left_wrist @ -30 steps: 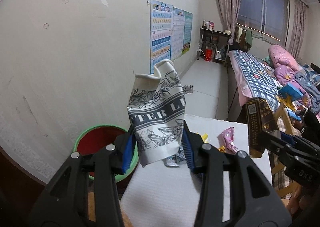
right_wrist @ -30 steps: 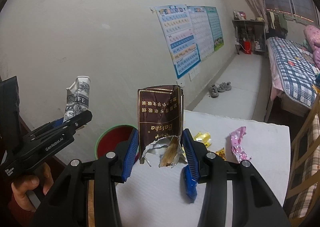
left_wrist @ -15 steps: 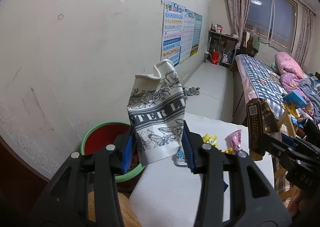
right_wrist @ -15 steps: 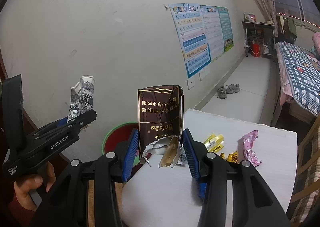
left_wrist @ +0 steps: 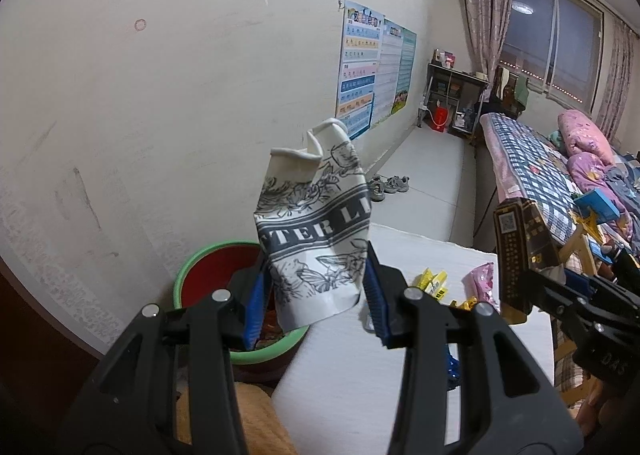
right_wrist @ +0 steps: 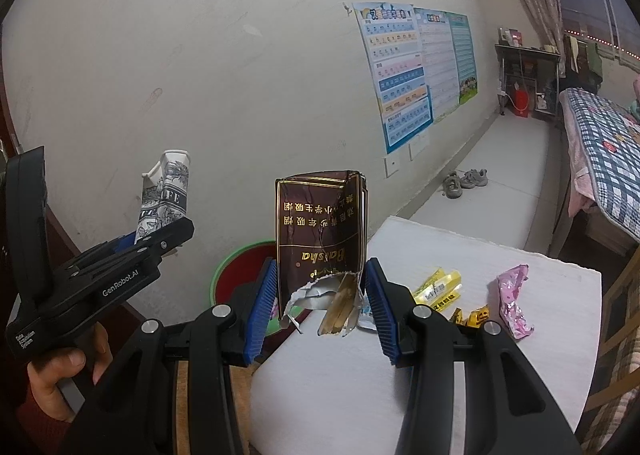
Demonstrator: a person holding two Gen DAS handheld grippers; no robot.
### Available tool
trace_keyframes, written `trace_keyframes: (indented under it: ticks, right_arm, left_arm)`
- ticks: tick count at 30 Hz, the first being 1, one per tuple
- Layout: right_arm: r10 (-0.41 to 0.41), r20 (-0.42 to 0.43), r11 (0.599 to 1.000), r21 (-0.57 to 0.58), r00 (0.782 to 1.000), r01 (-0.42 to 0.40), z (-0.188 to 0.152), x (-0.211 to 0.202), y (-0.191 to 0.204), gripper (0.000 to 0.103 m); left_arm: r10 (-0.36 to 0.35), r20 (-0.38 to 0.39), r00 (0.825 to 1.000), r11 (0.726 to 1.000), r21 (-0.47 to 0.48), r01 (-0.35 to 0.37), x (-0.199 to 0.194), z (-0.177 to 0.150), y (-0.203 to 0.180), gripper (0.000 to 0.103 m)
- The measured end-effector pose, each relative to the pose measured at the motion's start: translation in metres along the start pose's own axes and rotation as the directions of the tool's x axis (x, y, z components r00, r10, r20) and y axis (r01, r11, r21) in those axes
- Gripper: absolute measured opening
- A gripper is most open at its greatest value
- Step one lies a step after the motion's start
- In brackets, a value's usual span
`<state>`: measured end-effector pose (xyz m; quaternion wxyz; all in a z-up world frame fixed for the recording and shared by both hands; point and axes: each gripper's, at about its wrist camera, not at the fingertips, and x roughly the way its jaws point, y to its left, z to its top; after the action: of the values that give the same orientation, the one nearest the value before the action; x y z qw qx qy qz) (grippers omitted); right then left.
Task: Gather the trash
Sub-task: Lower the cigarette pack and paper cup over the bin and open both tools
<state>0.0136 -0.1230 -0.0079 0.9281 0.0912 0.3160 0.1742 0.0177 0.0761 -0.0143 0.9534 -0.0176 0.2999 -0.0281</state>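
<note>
Both wrist views face forward, sharing the bin and table.

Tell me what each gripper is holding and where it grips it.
Left gripper: crushed paper cup, by its lower sides. Right gripper: torn cigarette pack, by its torn end.

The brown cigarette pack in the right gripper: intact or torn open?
Torn open: the brown cigarette pack shows ripped foil hanging at its lower end.
</note>
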Motion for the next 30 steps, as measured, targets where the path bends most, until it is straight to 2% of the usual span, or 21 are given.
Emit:
trace_keyframes:
  ticks: [19,27,30]
  right_arm:
    - [0.036,-0.062,0.999,-0.034,0.997,-0.038,-0.002,0.035,0.025,0.044]
    - [0.061,-0.121,0.996,-0.064,0.991,-0.069,0.0,0.069,0.044,0.044]
    - [0.068,-0.154,0.994,-0.078,0.986,-0.08,0.0,0.096,0.054,0.044]
  left_arm:
    - [0.034,-0.032,0.999,0.998,-0.052,-0.035,0.019,-0.004,0.029,0.041]
    - [0.054,-0.072,0.996,0.994,-0.092,-0.061,0.037,-0.012,0.057,0.041]
    - [0.063,-0.098,0.993,0.99,-0.121,-0.075,0.051,-0.015,0.072,0.041]
